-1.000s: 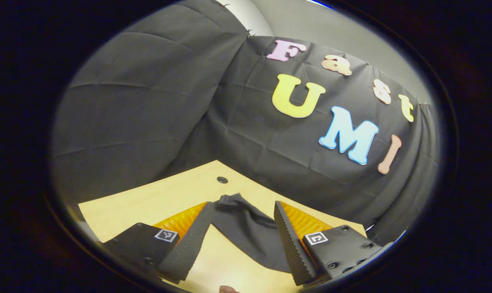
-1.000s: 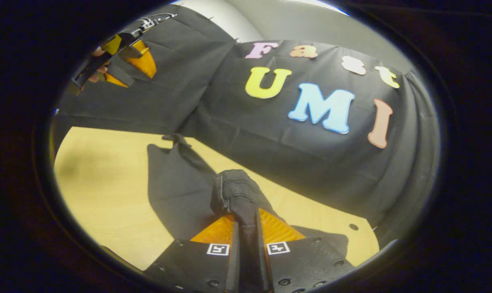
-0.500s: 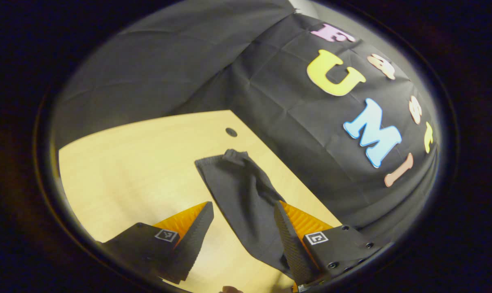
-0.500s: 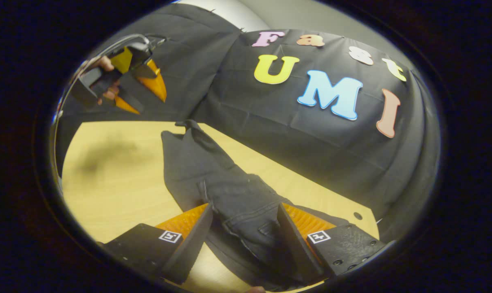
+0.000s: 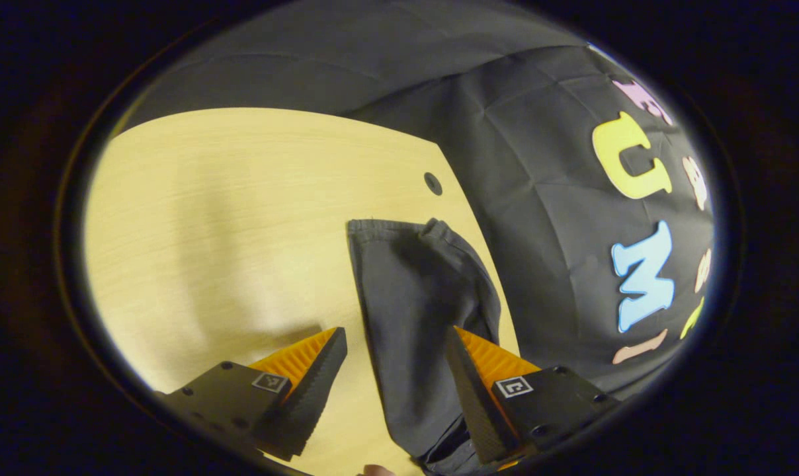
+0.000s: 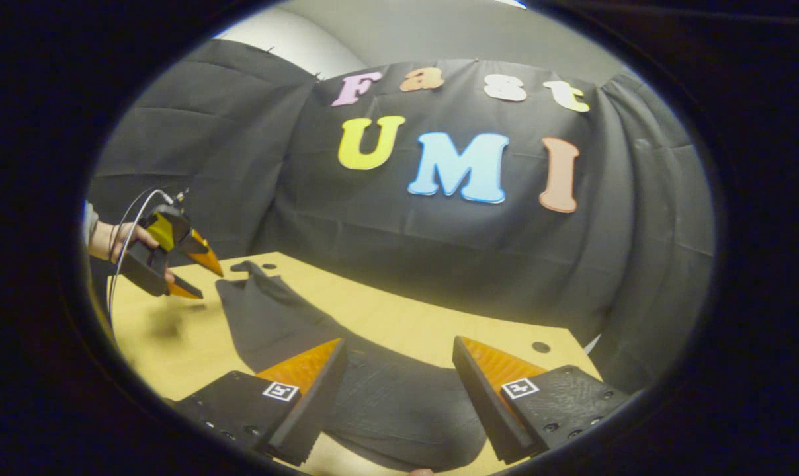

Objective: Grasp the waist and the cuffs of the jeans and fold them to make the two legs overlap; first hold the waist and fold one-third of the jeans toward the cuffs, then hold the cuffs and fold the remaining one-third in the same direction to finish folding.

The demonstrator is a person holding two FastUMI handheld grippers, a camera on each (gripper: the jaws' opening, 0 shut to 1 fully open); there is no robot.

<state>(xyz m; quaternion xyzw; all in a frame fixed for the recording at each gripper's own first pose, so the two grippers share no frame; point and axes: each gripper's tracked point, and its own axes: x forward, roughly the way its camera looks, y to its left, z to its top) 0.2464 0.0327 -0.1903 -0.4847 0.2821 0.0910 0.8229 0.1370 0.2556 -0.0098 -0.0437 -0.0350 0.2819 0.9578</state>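
Left gripper view: the left gripper point(image 5: 394, 390) hangs above a pale wooden table point(image 5: 227, 218), fingers spread wide with nothing between them. Dark jeans point(image 5: 416, 311) lie flat on the table, a leg running from 6 o'clock up to its cuffs point(image 5: 399, 228) near centre. A small round hole point(image 5: 432, 183) in the tabletop sits at 12 o'clock from the cuffs.

Right gripper view: the right gripper point(image 6: 399, 396) is likewise wide apart and grips nothing, poised over the jeans point(image 6: 346, 370), which stretch toward 10 o'clock. There, a hand point(image 6: 118, 241) holds the left gripper point(image 6: 198, 274), fingers parted, just beside the cuffs.
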